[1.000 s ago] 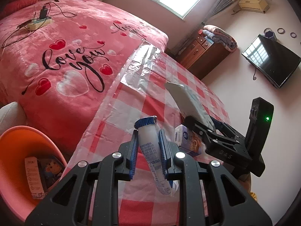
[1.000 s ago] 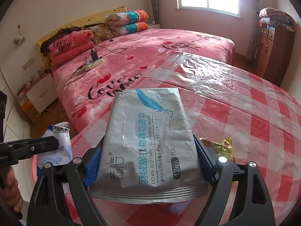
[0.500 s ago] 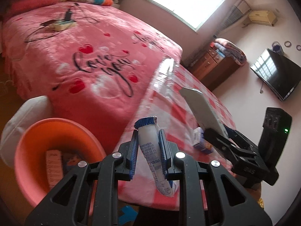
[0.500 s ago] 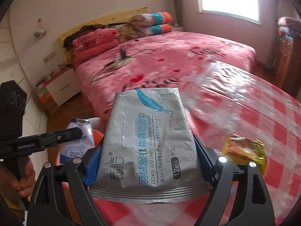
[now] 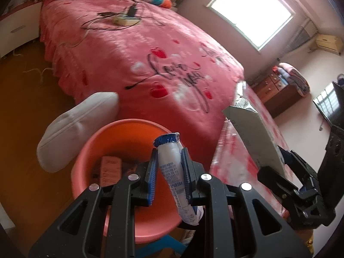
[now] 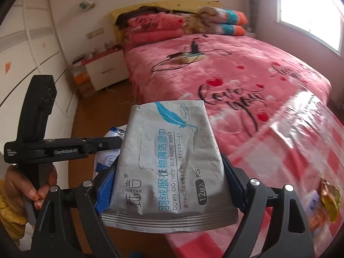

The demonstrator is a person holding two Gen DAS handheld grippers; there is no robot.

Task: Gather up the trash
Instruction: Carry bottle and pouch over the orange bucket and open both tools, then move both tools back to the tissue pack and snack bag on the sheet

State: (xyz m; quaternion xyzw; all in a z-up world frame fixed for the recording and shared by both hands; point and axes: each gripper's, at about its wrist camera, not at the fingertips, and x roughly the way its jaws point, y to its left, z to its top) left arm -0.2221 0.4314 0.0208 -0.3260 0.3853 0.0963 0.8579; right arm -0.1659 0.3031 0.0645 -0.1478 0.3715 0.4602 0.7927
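Orange bin holds wrappers — left jaws pinch tube, right jaws just opening on wipes pack.

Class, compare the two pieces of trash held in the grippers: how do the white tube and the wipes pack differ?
The white tube is narrow and rounded with a blue crimped end; the wipes pack is wide, flat and grey with a blue feather print. The left gripper pinches the tube with jaws nearly shut; the right gripper spans the pack with jaws wide. Both carry printed text.
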